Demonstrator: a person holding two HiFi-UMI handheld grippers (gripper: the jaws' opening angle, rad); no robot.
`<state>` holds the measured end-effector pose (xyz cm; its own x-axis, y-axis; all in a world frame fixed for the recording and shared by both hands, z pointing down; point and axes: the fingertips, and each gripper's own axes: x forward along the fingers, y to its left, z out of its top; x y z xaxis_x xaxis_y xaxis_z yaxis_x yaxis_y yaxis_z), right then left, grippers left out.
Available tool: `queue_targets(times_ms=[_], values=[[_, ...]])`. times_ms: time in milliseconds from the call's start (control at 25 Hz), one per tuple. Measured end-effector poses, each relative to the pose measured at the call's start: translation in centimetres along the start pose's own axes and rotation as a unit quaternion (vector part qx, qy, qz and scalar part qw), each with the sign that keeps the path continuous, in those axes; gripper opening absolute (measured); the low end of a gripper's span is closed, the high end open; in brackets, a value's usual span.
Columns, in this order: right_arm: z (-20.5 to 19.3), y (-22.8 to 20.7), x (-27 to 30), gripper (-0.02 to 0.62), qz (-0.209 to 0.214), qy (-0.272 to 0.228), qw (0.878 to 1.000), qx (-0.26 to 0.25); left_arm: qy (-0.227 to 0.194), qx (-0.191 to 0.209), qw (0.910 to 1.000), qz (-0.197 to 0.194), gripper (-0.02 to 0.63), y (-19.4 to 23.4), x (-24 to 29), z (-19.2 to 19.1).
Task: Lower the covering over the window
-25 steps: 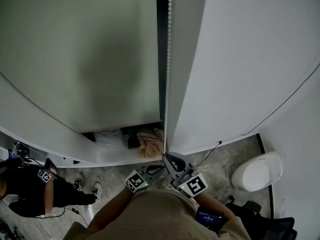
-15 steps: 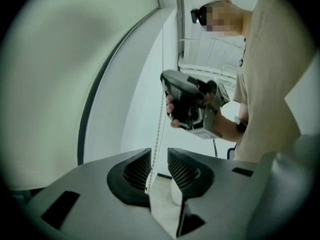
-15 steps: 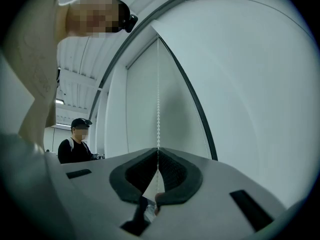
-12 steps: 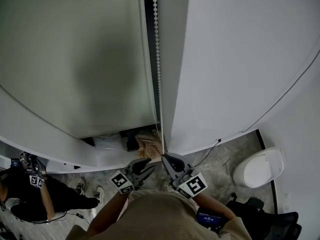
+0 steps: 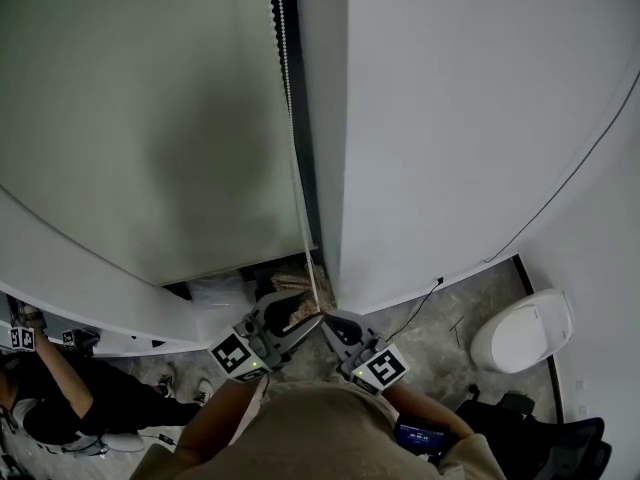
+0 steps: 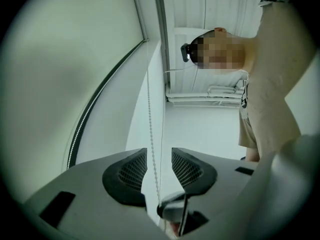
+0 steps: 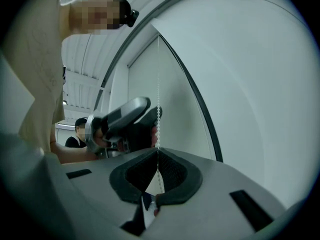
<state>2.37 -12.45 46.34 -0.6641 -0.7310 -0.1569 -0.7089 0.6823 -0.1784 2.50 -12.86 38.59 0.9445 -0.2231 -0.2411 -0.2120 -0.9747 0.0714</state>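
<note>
- one covering (image 5: 150,118) — a pale blind filling the upper left of the head view. it hangs top to bottom, with its lower edge at the lower centre-left.
- one bead chain (image 5: 291,158) runs lengthwise from the top centre down to the two grippers at the bottom centre, leaning slightly.
- left gripper (image 5: 296,314): its jaws have just been opening and stand apart — the bead chain passes between them, untouched.
- right gripper (image 5: 326,320): clenched on the bead chain, just right of the left gripper.
</note>
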Motion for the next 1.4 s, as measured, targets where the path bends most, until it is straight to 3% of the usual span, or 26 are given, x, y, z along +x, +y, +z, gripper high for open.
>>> queue_targets(times_ms=[120, 280, 480, 720, 760, 840, 920, 1120, 1400], values=[[-3.2, 0.3, -0.8, 0.015, 0.012, 0.035, 0.999, 0.019, 0.011, 0.017, 0.9998, 0.009, 0.147, -0.5, 0.7, 0.1], [-3.8, 0.8, -1.4, 0.015, 0.021, 0.037, 0.999, 0.034, 0.013, 0.027, 0.9988, 0.039, 0.037, 0.1, 0.2, -0.1], [-3.3, 0.5, -0.7, 0.015, 0.027, 0.033, 0.999, 0.032, 0.015, 0.041, 0.9979, 0.049, 0.019, 1.0, -0.2, -0.6], [-1.6, -0.5, -1.4, 0.017, 0.015, 0.033, 0.999, -0.004, 0.011, 0.058, 0.9956, 0.073, 0.017, 2.4, -0.9, -0.8], [-1.2, -0.7, -1.5, 0.023, 0.014, 0.025, 1.000, 0.000, 0.012, 0.061, 0.9952, 0.077, 0.017, 2.7, -1.2, -0.7], [-0.3, -1.2, -1.4, 0.112, 0.010, 0.006, 1.000, 0.012, 0.010, 0.062, 0.9948, 0.080, 0.017, 3.4, -1.9, -0.6], [0.8, -2.0, -0.8, 0.121, 0.005, -0.008, 1.000, 0.015, 0.012, 0.062, 0.9948, 0.080, 0.017, 4.1, -2.4, -0.7], [3.6, -3.1, -0.3, 0.121, 0.019, -0.019, 1.000, -0.006, 0.046, 0.049, 0.9951, 0.073, 0.017, 4.1, -2.1, -3.2], [5.3, -2.3, -0.1, 0.120, 0.077, 0.017, 0.993, -0.084, 0.054, 0.043, 0.9955, 0.065, 0.017, 3.0, -1.6, -4.8]])
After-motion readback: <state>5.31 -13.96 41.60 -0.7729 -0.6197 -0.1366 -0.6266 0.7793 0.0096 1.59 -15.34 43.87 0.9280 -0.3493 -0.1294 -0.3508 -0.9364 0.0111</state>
